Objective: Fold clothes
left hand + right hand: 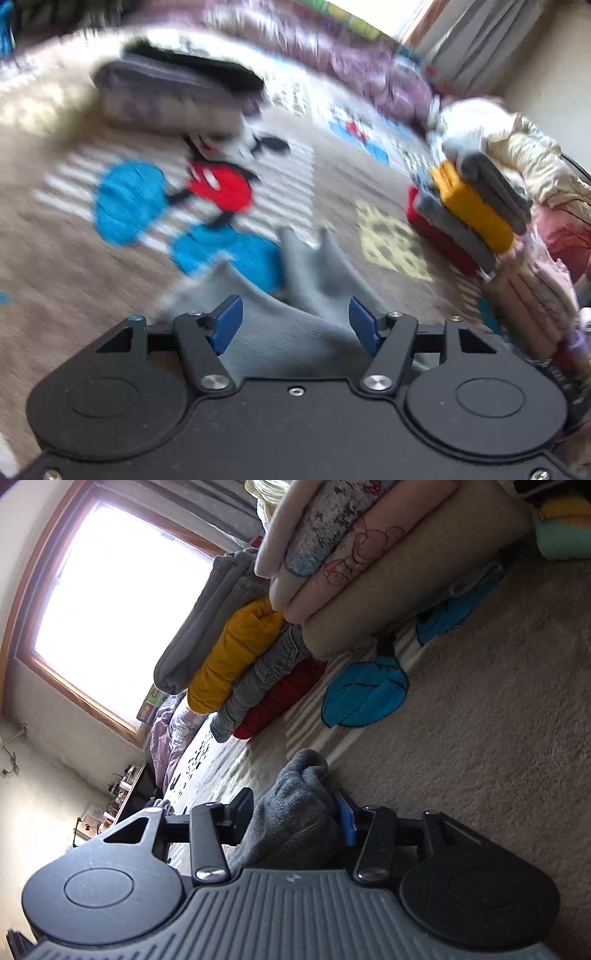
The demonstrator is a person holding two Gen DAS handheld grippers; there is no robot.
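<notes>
Grey knit garment [291,325] lies bunched between my left tongs [295,321], whose blue pads stand well apart with the cloth loose between them, so that side grips nothing; my right tongs [295,814] are closed on a thick wad of the same grey knit [295,812], pinched between the pads just above the carpet [480,738]. I judge the risk to be lopsided handling: with only one side clamped, a lift would let the free end sag and twist, and the soft ribbed fabric could slip out of the thick pinch or drag on the pile. The left view is smeared by motion, so I cannot tell exactly how the cloth lies there. The knit looks stretchy, fuzzy and limp, peaking in soft folds. Beyond it the carpet is beige and shaggy, with a cartoon mouse [218,181] in red, blue and black. Farther off sits a stack of folded clothes [476,210], red, grey denim, mustard knit and grey fleece in rounded layers, and a darker folded pile [173,92] near the far edge, with a bright window [118,605] behind.
</notes>
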